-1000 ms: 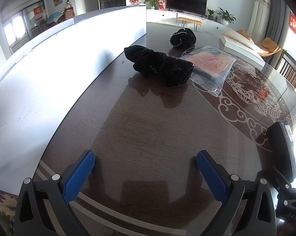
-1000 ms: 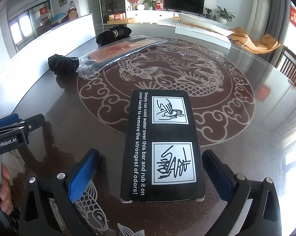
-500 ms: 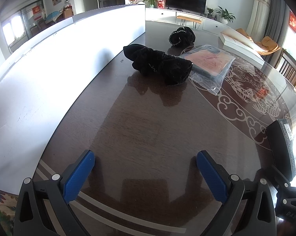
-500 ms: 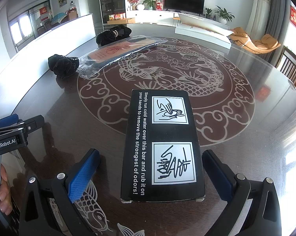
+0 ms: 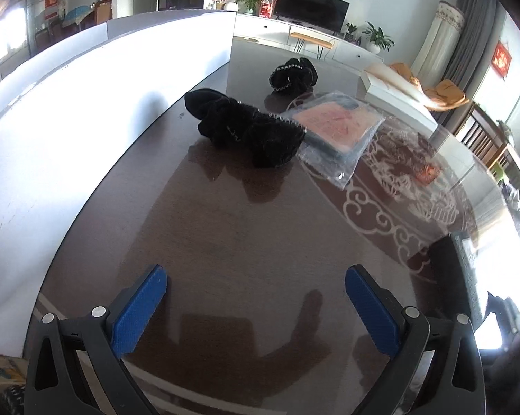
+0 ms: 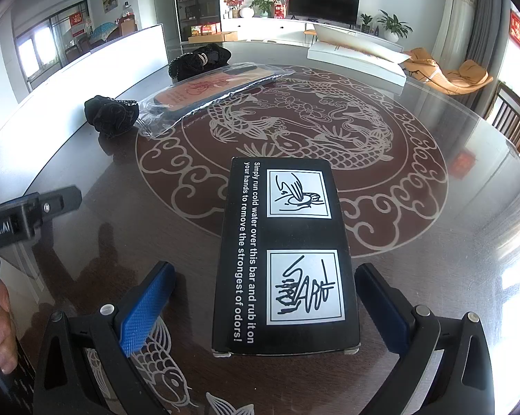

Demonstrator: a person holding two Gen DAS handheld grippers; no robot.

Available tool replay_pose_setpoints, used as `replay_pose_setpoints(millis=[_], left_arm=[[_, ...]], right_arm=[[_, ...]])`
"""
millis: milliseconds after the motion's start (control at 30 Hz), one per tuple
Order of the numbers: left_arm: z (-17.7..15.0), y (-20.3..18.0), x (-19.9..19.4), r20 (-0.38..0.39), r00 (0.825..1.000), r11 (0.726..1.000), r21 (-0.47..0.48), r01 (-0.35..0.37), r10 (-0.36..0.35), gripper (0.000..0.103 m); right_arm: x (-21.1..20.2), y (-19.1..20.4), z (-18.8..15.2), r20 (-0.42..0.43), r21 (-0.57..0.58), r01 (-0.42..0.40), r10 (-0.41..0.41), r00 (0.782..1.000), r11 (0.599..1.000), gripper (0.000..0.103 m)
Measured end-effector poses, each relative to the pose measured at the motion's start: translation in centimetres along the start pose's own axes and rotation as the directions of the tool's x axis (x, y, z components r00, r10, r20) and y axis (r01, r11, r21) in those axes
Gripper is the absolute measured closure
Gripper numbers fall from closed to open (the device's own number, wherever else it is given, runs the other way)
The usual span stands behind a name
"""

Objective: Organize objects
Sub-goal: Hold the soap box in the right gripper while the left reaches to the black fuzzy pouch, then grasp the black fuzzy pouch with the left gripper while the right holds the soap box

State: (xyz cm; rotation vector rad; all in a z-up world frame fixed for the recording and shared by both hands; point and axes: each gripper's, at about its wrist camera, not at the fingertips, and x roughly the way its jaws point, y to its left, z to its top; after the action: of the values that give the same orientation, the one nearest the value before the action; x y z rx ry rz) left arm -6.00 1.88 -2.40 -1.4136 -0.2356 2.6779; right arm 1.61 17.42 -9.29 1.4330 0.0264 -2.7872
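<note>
Right wrist: black box between spread right hand-held gripper, left wrist: spread left hand-held gripper over bare table

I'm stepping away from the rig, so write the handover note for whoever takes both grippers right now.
Left gripper: open, empty, over bare table.
Right gripper: open, straddling the black box, which lies flat on the table; neither finger touches it.
Further out: one black fabric bundle touching the bagged pink item, and a second black bundle beyond them. A white box sits at the far edge.
Done: nothing appears grouped or stowed.
Left: probably shut the right gripper on the black box first, then deal with the bundles and the bag.
</note>
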Motion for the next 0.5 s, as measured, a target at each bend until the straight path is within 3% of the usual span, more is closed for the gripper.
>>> replay_pose_setpoints(millis=[100, 200, 400, 433, 500], left_arm=[[3.3, -0.1, 0.9, 0.033, 0.999, 0.998, -0.054, 0.012, -0.01, 0.0], [6.9, -0.7, 2.5, 0.069, 0.996, 0.996, -0.075, -0.043, 0.048, 0.0], [11.3, -0.7, 7.4, 0.003, 0.993, 0.99, -0.077, -0.118, 0.118, 0.0], [11.4, -0.6, 7.6, 0.015, 0.996, 0.994, -0.061, -0.092, 0.093, 0.022], [10.9, -0.7, 7.8, 0.007, 0.999, 0.999, 0.014, -0.049, 0.049, 0.049]], right_arm=[[0.0, 0.0, 0.0, 0.0, 0.0, 0.0, 0.0, 1.0, 1.0, 0.0], [0.0, 0.0, 0.0, 0.0, 0.0, 0.0, 0.0, 1.0, 1.0, 0.0], [0.0, 0.0, 0.0, 0.0, 0.0, 0.0, 0.0, 1.0, 1.0, 0.0], [0.0, 0.0, 0.0, 0.0, 0.0, 0.0, 0.0, 1.0, 1.0, 0.0], [0.0, 0.0, 0.0, 0.0, 0.0, 0.0, 0.0, 1.0, 1.0, 0.0]])
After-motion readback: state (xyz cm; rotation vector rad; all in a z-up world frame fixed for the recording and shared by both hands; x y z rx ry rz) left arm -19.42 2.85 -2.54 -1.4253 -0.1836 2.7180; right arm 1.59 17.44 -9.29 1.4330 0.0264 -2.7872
